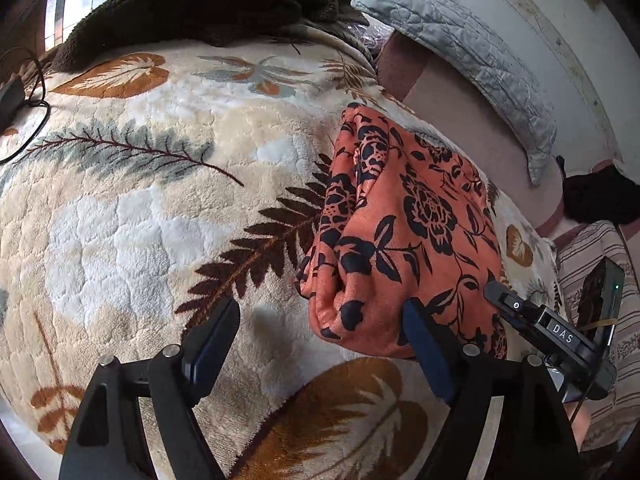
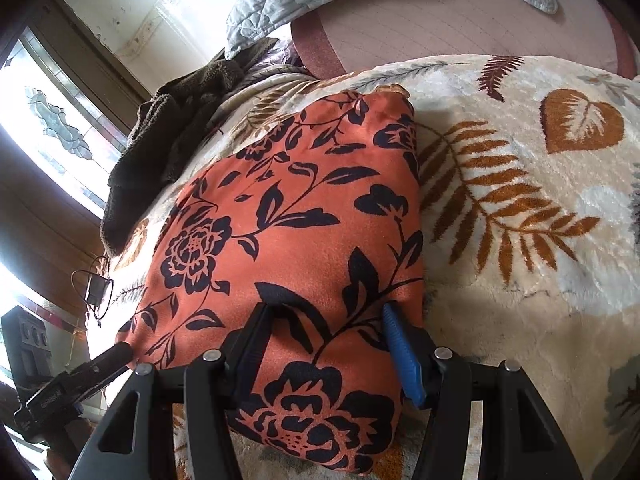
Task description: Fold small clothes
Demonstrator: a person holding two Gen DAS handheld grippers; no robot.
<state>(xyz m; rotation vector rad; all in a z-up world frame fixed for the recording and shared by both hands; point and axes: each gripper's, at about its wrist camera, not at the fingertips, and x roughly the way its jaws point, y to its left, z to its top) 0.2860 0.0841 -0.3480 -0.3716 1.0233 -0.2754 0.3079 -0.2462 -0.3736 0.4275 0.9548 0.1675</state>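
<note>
Gripping folded garment (image 2: 296, 216), right gripper (image 2: 328, 320)

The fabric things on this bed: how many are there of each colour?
Orange, black flowers: 1, the folded cloth
Dark brown: 1, the fleece
Grey: 1, the quilt
Cream, leaf print: 1, the blanket
Total: 4

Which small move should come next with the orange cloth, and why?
Probably bring the left gripper a little toward the orange cloth and close on its near edge. Its jaws stand open over the blanket with nothing between them, while the right gripper already pinches a fold of the cloth, which lies folded but bulky.
</note>
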